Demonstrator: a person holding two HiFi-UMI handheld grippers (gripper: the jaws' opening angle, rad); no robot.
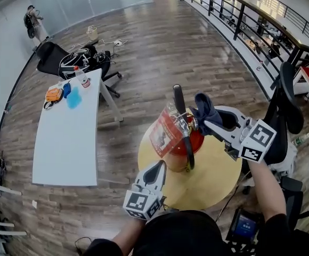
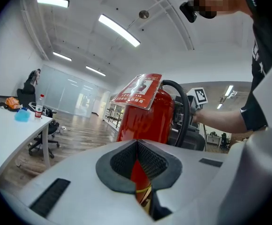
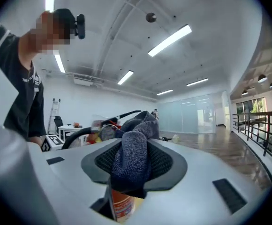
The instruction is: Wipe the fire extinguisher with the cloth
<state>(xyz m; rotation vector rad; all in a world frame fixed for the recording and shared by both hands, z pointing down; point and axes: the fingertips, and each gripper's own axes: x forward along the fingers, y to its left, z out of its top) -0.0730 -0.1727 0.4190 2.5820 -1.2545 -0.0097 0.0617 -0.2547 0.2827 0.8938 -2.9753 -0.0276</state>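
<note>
Head view: the fire extinguisher (image 1: 171,143) stands upright on the round table (image 1: 218,177). The right gripper (image 1: 212,122) pinches the cloth (image 1: 205,110) beside the valve head. The left gripper (image 1: 157,169) sits low by the base. To wipe well, I judge the cloth must be pressed flat to the red shell and drawn downward, clear of the hose (image 1: 182,127). The base is hidden behind the left gripper.

Left gripper view: the left gripper (image 2: 137,146) has its jaws pressed together on nothing. The fire extinguisher (image 2: 145,118) stands just beyond. The print on its tag (image 2: 138,90) is too small to read.

Right gripper view: the right gripper (image 3: 133,172) is clamped on the cloth (image 3: 133,153), which blocks most of the fire extinguisher (image 3: 121,205). I cannot tell if the cloth touches it.
</note>
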